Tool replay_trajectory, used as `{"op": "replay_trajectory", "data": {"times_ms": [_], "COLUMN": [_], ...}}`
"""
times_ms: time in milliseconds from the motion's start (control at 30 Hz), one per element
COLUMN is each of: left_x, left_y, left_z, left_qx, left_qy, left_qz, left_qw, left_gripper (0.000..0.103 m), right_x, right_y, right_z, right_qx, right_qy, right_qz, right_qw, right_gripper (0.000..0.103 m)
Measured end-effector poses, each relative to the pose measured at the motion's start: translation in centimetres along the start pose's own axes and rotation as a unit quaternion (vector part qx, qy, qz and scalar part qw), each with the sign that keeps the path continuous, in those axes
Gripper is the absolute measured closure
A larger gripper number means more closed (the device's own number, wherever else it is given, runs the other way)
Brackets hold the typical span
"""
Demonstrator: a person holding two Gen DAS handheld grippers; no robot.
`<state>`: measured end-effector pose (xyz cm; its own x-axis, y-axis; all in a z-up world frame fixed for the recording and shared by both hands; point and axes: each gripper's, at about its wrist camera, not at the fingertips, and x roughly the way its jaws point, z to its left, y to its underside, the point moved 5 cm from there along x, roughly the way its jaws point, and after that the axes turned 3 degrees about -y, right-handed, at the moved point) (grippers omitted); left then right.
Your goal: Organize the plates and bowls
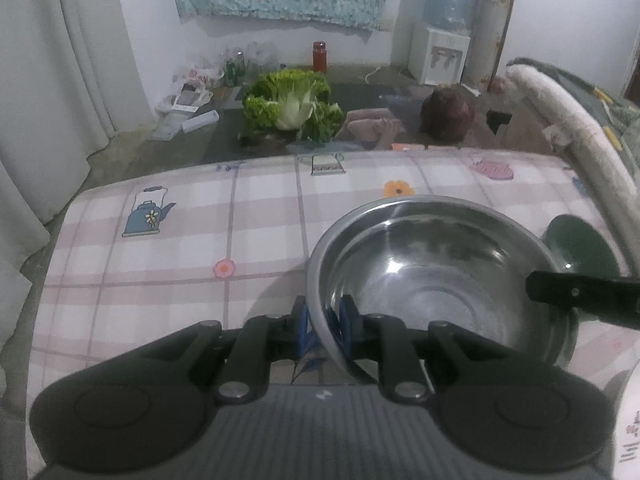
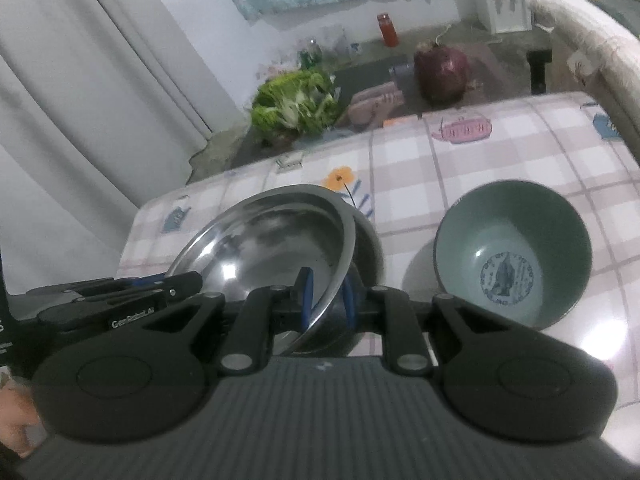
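Jaws of both grippers clamp steel bowl [image 1: 436,276] rim, green bowl [image 2: 516,252] just beside

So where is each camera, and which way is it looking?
Left wrist: sits on the left claw, looking down across the checked tablecloth; its claw pinches the steel bowl.
Right wrist: sits on the right claw, pinching that bowl's opposite rim; the left claw shows.
Both see: steel bowl, green bowl, lettuce.

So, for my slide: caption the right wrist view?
Right gripper clamps a steel bowl's rim beside a green bowl.
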<state>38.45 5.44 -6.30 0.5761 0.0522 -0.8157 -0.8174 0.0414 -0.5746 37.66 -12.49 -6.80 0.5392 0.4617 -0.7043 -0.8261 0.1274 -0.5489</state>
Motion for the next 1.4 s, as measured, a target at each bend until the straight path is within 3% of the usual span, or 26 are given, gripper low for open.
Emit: {"op": "replay_trajectory", "data": {"times_ms": [500, 700, 767, 833, 967, 1200, 1400], "left_x": [2.2, 1.7, 1.2, 0.9, 1.5, 2.3, 2.8], "left_y": [0.7, 0.9, 0.7, 0.6, 0.5, 0.4, 0.5], "left_z": [-0.5, -0.6, -0.5, -0.2, 0.3, -0.5, -1.1], "left_qx": [0.027, 0.035, 0.033, 0.03, 0.022, 0.026, 0.027], "left_qy": [-0.013, -0.012, -0.01, -0.01, -0.019, -0.009, -0.009], "left_qz": [0.017, 0.011, 0.006, 0.002, 0.011, 0.02, 0.024], "left_qw": [0.9994, 0.9993, 0.9994, 0.9995, 0.9995, 0.9994, 0.9993], "left_gripper": [0.08, 0.071, 0.069, 0.068, 0.068, 0.085, 0.086], "right_x": [3.1, 2.4, 1.9, 1.4, 1.1, 2.5, 3.6], "right_y": [0.0, -0.2, -0.5, -0.8, -1.2, -1.1, -0.5], "right_z": [0.1, -0.1, -0.2, -0.3, -0.6, -1.2, -1.5], "right_qx": [-0.042, -0.051, -0.052, -0.054, -0.051, -0.042, -0.031], "right_qy": [0.032, 0.042, 0.041, 0.043, 0.047, 0.047, 0.033], "right_qz": [0.018, 0.012, 0.006, -0.002, -0.008, 0.003, 0.027], "right_qw": [0.998, 0.998, 0.998, 0.998, 0.998, 0.998, 0.999], "right_gripper": [0.082, 0.065, 0.051, 0.049, 0.049, 0.052, 0.067]}}
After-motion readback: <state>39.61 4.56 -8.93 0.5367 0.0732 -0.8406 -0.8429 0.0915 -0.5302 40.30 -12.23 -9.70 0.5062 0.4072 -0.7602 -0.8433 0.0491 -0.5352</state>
